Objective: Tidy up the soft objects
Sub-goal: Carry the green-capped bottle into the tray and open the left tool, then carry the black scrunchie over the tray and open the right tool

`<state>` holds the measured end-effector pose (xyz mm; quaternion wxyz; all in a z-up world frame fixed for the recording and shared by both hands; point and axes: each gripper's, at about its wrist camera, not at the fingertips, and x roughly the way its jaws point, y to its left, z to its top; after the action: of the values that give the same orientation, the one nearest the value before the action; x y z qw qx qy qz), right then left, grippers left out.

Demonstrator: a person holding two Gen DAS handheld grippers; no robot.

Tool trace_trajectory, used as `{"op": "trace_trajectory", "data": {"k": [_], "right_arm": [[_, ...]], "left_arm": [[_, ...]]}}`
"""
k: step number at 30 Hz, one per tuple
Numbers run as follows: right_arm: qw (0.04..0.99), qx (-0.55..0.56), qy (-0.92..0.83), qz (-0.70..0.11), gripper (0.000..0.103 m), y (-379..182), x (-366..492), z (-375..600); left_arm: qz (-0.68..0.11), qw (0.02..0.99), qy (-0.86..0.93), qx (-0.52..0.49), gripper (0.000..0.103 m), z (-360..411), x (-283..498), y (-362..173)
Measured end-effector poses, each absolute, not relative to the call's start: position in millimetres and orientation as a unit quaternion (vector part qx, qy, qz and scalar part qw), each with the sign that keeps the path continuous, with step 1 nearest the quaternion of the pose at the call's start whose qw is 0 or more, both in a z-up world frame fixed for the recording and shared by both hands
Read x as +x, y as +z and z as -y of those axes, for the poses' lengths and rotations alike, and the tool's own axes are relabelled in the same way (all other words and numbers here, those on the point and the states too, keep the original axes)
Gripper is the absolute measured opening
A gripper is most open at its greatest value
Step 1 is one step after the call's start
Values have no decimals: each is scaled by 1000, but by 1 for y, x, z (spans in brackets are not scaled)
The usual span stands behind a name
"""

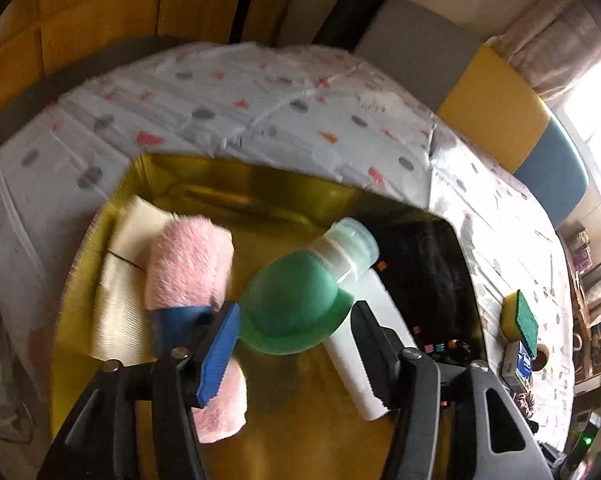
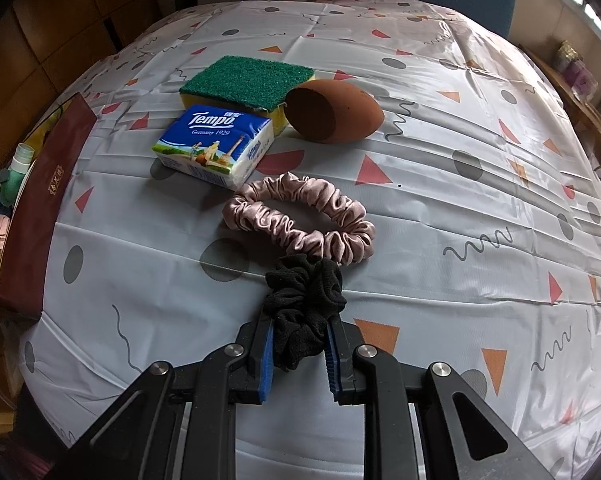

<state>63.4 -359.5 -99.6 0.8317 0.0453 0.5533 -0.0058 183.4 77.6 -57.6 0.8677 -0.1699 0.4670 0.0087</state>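
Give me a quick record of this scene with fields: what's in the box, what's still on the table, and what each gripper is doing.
box: gold-lined box holding pink fluffy cloth, cream cloth, green squeeze bottle, white tube
table: sponge, tissue pack, brown egg-shaped sponge, pink scrunchie
left gripper: open, jaws either side of the green squeeze bottle
right gripper: shut on black scrunchie

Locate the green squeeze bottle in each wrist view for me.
Left wrist: green squeeze bottle centre frame, lying in the gold-lined box, between the left gripper's fingers.
Right wrist: far left edge, behind the box's maroon wall.
Shared landmark: green-topped sponge on the tablecloth.
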Motion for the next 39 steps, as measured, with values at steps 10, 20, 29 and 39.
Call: {"op": "trace_trajectory", "data": {"k": [10,20,29,39], "right_arm": [[833,34,-9,-553,21,-100,64,357],[834,22,-13,-551,21,-101,63,353],[837,2,-16,-548,21,-102,63,346],[837,-4,-19,-547,21,-102,62,344]], "left_arm": [[-417,905,-2,-80,61,-56,123,-17],[-391,920,-16,-25,61,-38,74,-4],[-395,918,-27,-16,61,-35,58,-6],[-405,914,-21,-19,61,-46,53,-12]]}}
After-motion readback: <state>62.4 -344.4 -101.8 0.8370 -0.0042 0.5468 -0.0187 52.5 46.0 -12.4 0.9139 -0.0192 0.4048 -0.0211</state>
